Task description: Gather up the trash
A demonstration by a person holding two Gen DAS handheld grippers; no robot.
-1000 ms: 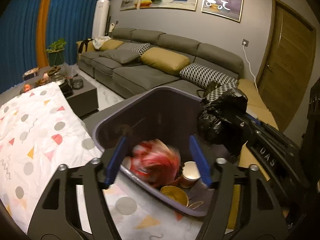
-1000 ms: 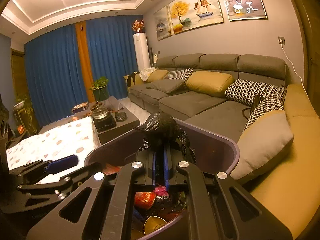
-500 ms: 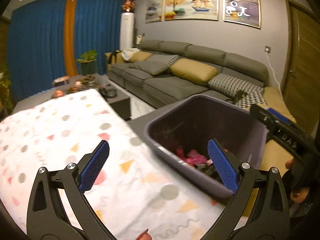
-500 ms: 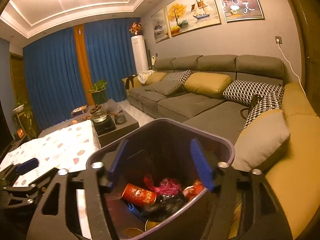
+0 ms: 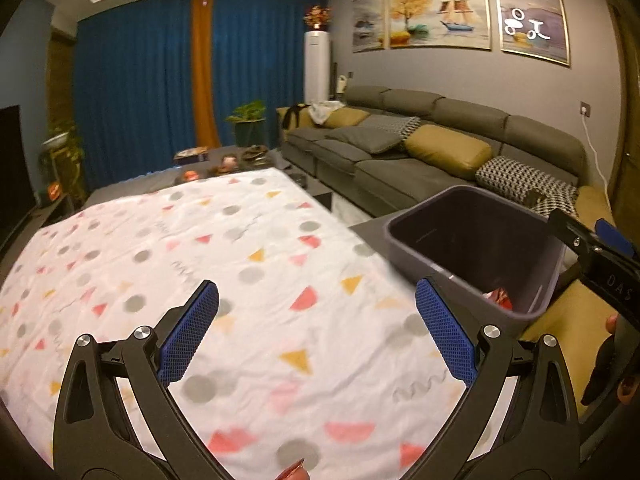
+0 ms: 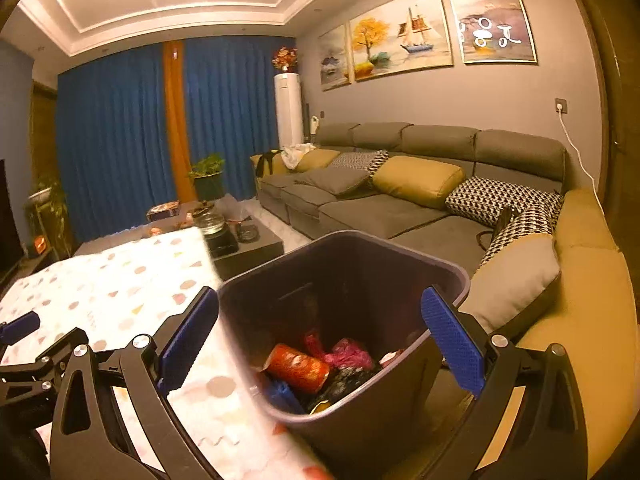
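- Now my left gripper (image 5: pixel 316 336) hangs over the patterned tablecloth (image 5: pixel 248 264), fingers spread wide with nothing between them
- My right gripper (image 6: pixel 320 336) has just been opening; its fingers stand wide on either side of the bin's near rim, gripping nothing
- The dark bin (image 6: pixel 400 256) stands at the tablecloth's edge, beside the sofa (image 6: pixel 400 208)
- Trash lies at the bottom of the bin: a red can (image 6: pixel 298 368), pink plastic (image 6: pixel 348 354), a black bag (image 6: pixel 352 378)
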